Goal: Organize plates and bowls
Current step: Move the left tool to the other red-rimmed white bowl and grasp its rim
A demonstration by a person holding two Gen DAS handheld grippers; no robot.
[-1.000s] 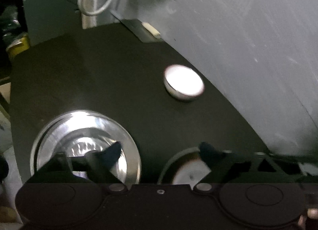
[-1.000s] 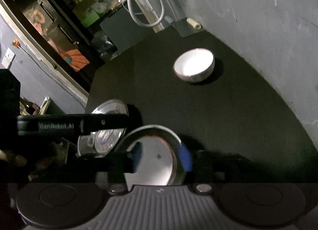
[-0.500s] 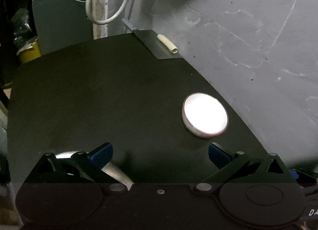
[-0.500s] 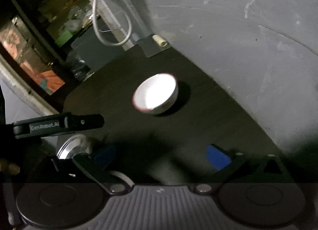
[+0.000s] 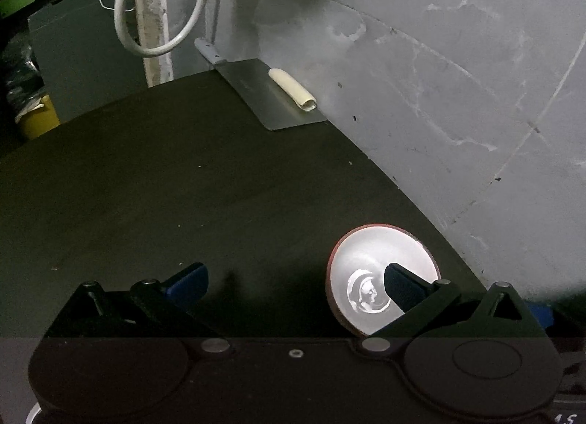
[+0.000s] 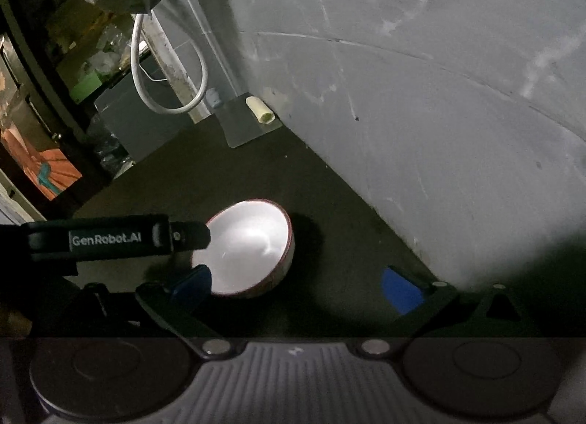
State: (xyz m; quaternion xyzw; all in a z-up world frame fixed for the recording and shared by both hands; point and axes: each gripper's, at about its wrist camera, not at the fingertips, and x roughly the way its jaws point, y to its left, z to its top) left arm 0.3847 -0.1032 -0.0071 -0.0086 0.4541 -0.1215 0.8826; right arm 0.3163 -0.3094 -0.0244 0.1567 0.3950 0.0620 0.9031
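Nearest to us in the left wrist view, our left gripper (image 5: 295, 283) stands spread wide with nothing clasped; its jaws have just finished opening. Its right fingertip (image 5: 401, 286) overlaps the white bowl (image 5: 381, 259), reaching over the rim into the hollow, though we cannot tell whether it touches. The left fingertip sits well off to the side over bare table, so the bowl lies at the right edge of the gap, not centred in it.

In the right wrist view, our right gripper (image 6: 296, 286) is likewise released and empty; its jaws opened wide and have just eased in slightly. The bowl (image 6: 249, 248) sits just past its left fingertip (image 6: 192, 283), which covers the bowl's near-left rim; the right fingertip stands well clear to the bowl's right. The left gripper's black body comes in from the left, its tip at the bowl's far-left rim.

The bowl rests upright on the dark table (image 5: 164, 185), near the grey wall (image 5: 439, 94). Farther back, a flat metal blade (image 5: 271, 98) lies against the wall with a pale roll (image 5: 291, 88) on it, and a white cable (image 5: 161, 21) loops beyond the table's edge.
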